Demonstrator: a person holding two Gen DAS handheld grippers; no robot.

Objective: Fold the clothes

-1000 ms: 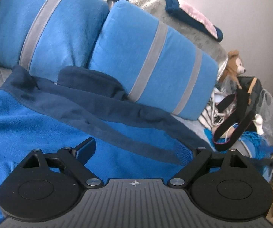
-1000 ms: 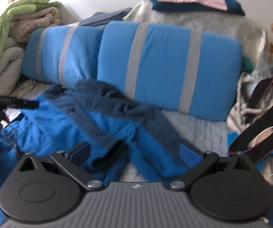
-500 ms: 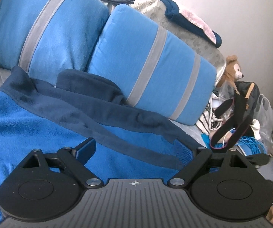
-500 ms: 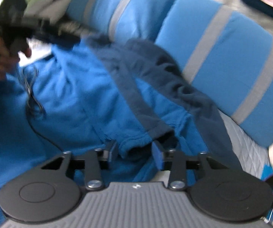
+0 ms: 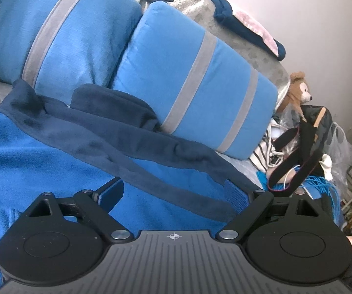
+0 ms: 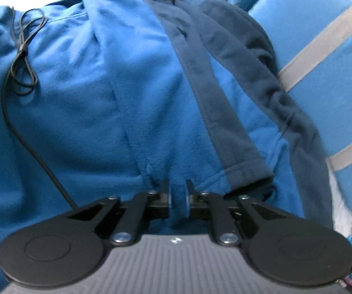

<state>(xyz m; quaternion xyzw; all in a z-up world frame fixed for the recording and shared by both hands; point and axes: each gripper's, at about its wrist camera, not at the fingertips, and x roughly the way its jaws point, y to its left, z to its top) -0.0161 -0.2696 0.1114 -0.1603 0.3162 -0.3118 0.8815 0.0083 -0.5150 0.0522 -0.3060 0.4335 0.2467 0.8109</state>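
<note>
Barely begun — the blue fleece robe [image 6: 102, 93] lies unfolded; right claw [image 6: 178, 191] has just closed on its edge, left claw [image 5: 176, 193] gapes.

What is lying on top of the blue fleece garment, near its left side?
A thin black cable lies looped on the blue fleece garment and runs down toward the right gripper. What the fleece covers underneath cannot be seen.

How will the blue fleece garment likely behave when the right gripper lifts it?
Probably floppy: the blue fleece garment lies in soft folds, so it should drape and trail. Its plush nap suggests little slipping from the right gripper, whose jaws have just been closing on a fold. The navy trim may dangle.
</note>
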